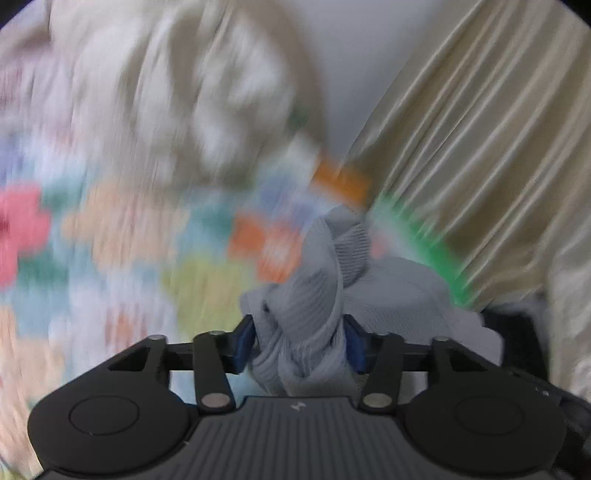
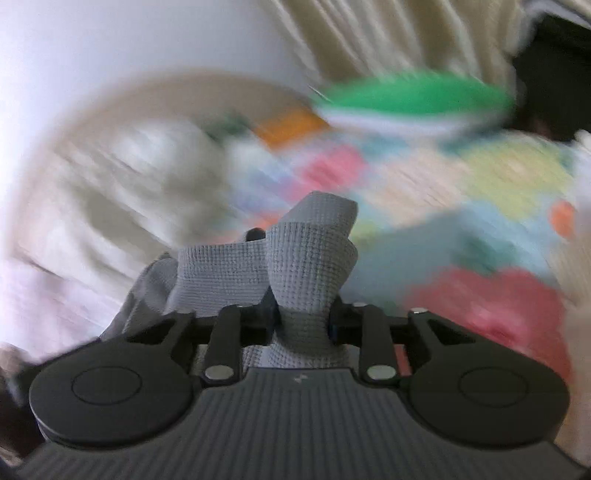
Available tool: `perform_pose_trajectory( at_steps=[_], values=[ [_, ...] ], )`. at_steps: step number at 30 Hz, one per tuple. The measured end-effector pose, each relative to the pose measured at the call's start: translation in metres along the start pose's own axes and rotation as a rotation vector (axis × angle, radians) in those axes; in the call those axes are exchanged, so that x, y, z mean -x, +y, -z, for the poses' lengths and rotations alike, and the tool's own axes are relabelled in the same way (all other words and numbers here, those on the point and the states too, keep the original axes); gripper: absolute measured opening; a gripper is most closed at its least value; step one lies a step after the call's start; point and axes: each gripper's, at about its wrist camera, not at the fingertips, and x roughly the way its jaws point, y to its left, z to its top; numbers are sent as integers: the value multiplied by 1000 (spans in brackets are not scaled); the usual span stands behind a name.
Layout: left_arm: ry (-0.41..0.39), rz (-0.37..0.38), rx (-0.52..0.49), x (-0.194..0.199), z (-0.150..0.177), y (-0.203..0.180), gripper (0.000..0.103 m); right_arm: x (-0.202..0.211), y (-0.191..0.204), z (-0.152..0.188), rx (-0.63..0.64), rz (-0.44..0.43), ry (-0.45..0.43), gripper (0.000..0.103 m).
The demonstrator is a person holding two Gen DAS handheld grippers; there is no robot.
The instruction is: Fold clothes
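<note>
Grey waffle-knit garment (image 1: 317,295) bunched, twisted lengthwise, pointed forward from both grips; held above blurred multicoloured patterned bedcover (image 1: 122,236). Left hand-held gripper (image 1: 300,341) clamped on garment. Right hand-held gripper (image 2: 303,321) likewise clamped. Cream pleated curtain (image 1: 480,140) seen behind.

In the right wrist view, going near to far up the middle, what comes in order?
Right tool shut on the grey garment → colourful patterned cover → green-edged item → cream curtain.
</note>
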Motion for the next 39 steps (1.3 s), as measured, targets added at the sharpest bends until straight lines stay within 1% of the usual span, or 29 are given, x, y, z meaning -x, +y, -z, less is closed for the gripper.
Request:
perform_pose_trajectory(
  at_steps=[1,2,3,4,5,6,7,9,10,11,13,16,17,18,20,22,25,28,30,32,33,35,39],
  values=[
    [56,-19,17,-13,1,5,69,-5,1,2,9,60,23,41],
    [85,-7,51,-18,1,11,75,-2,3,3,24,87,29,42],
    [114,4,85,-24,2,18,76,9,7,4,38,80,13,44],
    [125,-4,92,-23,1,21,79,19,10,5,41,65,-3,48],
    [111,-41,60,-13,0,19,84,33,14,11,29,20,-17,59],
    [96,-78,29,-3,-1,17,94,44,16,17,22,-36,-1,60],
    [77,-113,-12,7,-2,15,99,44,19,22,31,-64,44,60],
    [56,-159,-88,20,-1,10,99,35,26,32,64,-93,150,60],
    [62,-191,-136,29,-1,8,99,31,29,35,80,-75,171,60],
    [75,-207,-161,35,0,7,99,27,30,36,90,-49,177,60],
    [99,-222,-197,46,1,4,99,26,28,35,73,-41,177,60],
    [139,-244,-273,68,3,-2,99,43,26,35,13,-16,175,61],
    [145,-247,-298,77,4,-5,100,52,30,38,6,9,175,66],
    [141,-245,-317,85,6,-7,102,64,36,43,7,42,174,74],
    [132,-236,-364,104,13,-13,103,77,50,50,25,86,164,81],
    [139,-224,-403,114,22,-18,103,91,62,63,60,136,168,82],
    [155,-205,-461,127,36,-25,103,103,68,79,79,152,148,82],
    [163,-211,-494,128,51,-27,103,107,77,85,149,173,120,80],
    [156,-250,-519,124,57,-27,103,108,78,85,174,186,91,81],
    [157,-292,-543,117,60,-29,103,105,76,84,162,184,86,81],
    [155,-300,-548,116,61,-29,103,103,74,84,150,184,90,81],
    [149,-309,-555,112,62,-31,103,101,72,84,140,186,91,81],
    [115,-314,-582,109,65,-36,103,99,71,84,129,216,84,81]
  ],
)
